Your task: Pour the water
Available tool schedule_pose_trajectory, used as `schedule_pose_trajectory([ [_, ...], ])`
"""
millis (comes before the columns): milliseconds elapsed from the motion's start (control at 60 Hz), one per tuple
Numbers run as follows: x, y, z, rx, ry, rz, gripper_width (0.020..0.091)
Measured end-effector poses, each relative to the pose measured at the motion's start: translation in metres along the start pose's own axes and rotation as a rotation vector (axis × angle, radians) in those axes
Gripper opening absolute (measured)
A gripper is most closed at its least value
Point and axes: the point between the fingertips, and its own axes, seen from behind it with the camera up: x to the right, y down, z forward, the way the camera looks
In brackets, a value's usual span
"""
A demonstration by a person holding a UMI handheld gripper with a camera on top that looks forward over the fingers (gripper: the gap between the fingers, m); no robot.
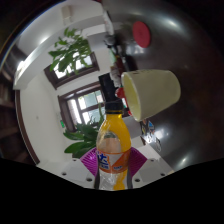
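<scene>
The gripper [113, 165] has its two fingers closed in on an orange drink bottle [113, 150], the purple pads [90, 160] pressing on its sides at the level of the label, so the bottle is clamped between them and carried clear of any surface. The bottle's long axis runs straight away from the gripper, along the fingers, and its neck and mouth point far, toward a pale yellow-green cup [151, 92]. The mouth of the bottle sits just beside the cup's near left side; whether the two touch cannot be told. The cup is tipped in this view, its open rim turned to the left and its closed base to the right, so its own long axis lies roughly crosswise to the bottle's. No liquid can be seen passing between them. Left of the cup and beyond the bottle stands a leafy green plant [70, 50] in front of a window [85, 100] with a dark frame. More green leaves [82, 135] show close on the left of the bottle. Farther off, beyond the cup, a small red round object [142, 34] hangs against the pale wall [185, 40].
</scene>
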Motion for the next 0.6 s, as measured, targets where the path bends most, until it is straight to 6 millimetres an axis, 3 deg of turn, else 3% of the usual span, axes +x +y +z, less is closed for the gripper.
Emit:
schedule_pose_trajectory([
  [150,0.002,-0.006,-0.005,0.045,-0.018,0.184,0.0369],
  [183,-0.001,-0.008,-0.015,0.05,-0.028,0.206,0.0366],
  [200,-0.003,-0.01,-0.004,0.049,-0.028,0.21,0.0369],
  [317,-0.007,-0.001,-0.007,0.028,-0.012,0.179,0.0371],
  [333,-0.005,0.006,-0.023,0.024,-0.013,0.175,0.0368],
  [350,-0.007,0.009,-0.024,0.022,-0.015,0.171,0.0369],
  [367,-0.008,0.007,-0.007,0.019,-0.015,0.163,0.0369],
  [383,-0.008,0.008,-0.008,0.019,-0.015,0.153,0.0368],
  [450,-0.015,0.014,-0.014,0.002,-0.013,0.043,0.0372],
  [483,-0.019,0.026,-0.028,-0.014,-0.005,-0.04,0.0366],
  [500,-0.02,0.033,-0.038,-0.023,0.007,-0.087,0.0367],
  [600,-0.045,0.048,-0.053,-0.069,0.028,-0.434,0.0367],
])
